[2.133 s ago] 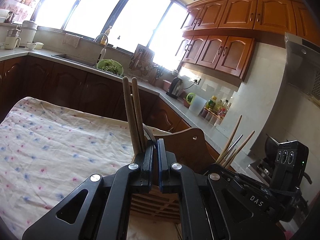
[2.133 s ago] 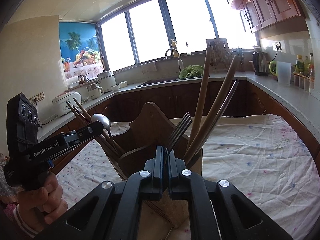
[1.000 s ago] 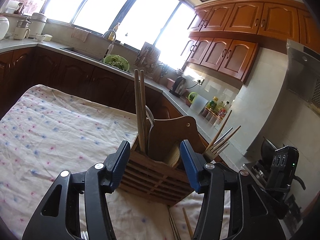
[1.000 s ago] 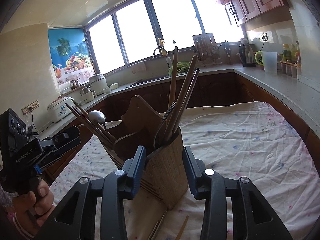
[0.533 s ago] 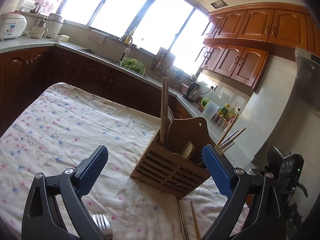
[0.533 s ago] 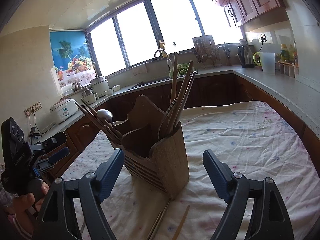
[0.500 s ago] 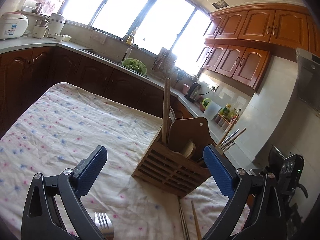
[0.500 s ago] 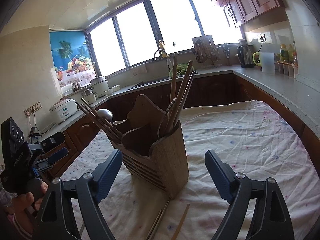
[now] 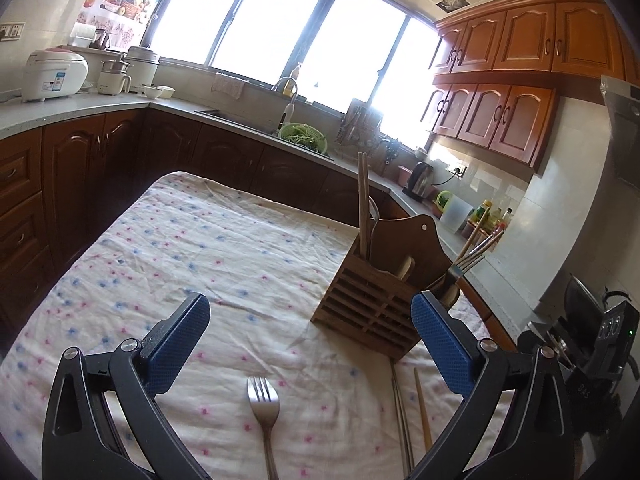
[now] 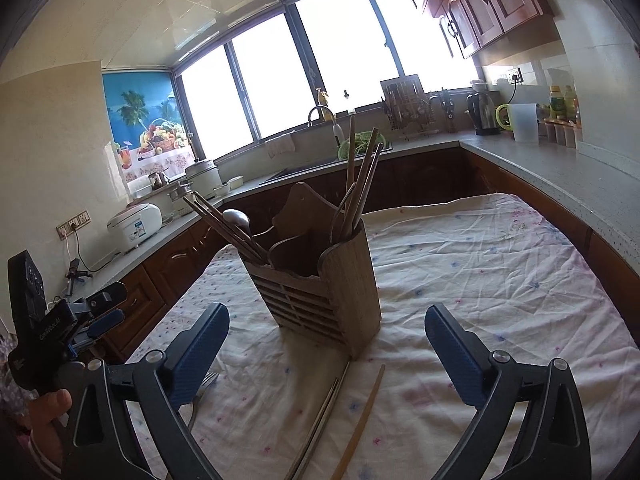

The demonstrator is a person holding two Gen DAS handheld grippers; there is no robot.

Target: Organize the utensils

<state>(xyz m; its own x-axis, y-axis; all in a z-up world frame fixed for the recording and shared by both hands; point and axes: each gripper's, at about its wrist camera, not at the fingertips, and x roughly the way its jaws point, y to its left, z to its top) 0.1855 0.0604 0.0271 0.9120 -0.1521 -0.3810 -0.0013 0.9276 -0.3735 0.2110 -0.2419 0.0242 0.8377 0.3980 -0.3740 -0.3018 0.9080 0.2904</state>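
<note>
A wooden utensil holder point(image 9: 372, 308) is shown standing upright on a table covered by a floral tablecloth point(image 9: 192, 256); all positions below are given relative to this holder.

The left gripper point(image 9: 310, 340) is held on the near side of the holder with its blue-padded jaws spread wide; nothing is held between them. The right gripper point(image 10: 326, 344) is likewise seen spread wide and empty, with the holder framed in the gap but not touched.

Inside the holder, tall wooden chopsticks point(image 10: 362, 176) are seen in one end compartment, together with what may be a thin metal utensil, though this is hard to tell against the glare. A bundle of chopsticks point(image 10: 224, 224) and a metal spoon point(image 10: 237, 217) are leaned outward from the opposite end compartment.

In front of the holder, on the cloth, a metal fork point(image 9: 264, 408) is laid with its tines pointed toward the holder. Beside the holder's near corner, a pair of metal chopsticks point(image 10: 320, 416) and a single wooden chopstick point(image 10: 362, 420) are laid flat, close together.
</note>
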